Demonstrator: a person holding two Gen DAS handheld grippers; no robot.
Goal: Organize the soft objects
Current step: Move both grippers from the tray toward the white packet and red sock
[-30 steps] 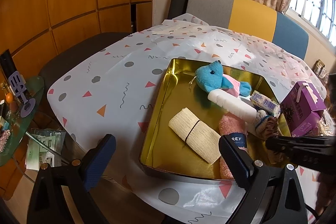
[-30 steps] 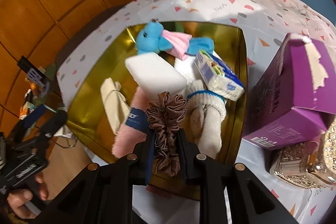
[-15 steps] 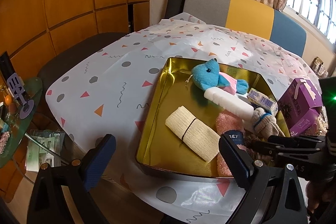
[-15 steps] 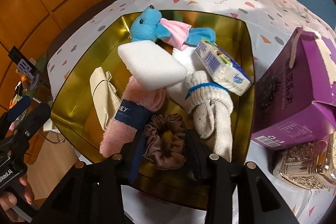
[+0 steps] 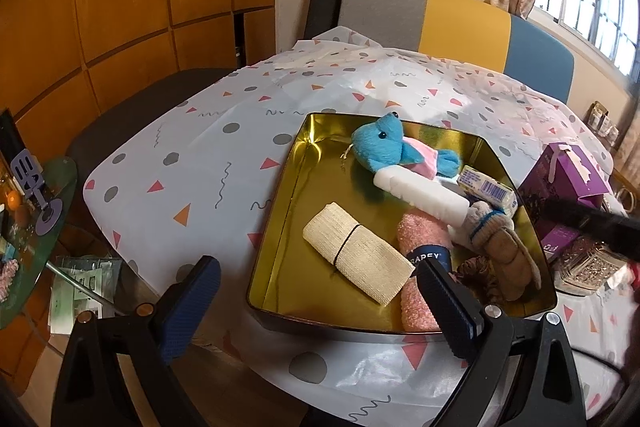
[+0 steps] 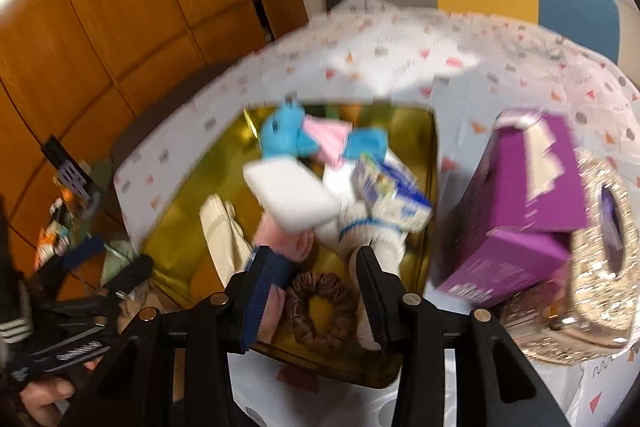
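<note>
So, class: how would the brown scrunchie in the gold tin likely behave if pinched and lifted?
The brown scrunchie is ruffled fabric, so it would probably squash and flop. It looks light for its size. Lying flat as a ring in the gold tin, it seems unlikely to roll.

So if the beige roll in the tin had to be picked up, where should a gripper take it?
Grip the beige roll across its narrow width, near the black band around its middle, coming straight down from above. It lies flat and slantwise on the tin floor, with bare floor along its left side; its right end touches the pink towel, so stay clear of that end.
</note>
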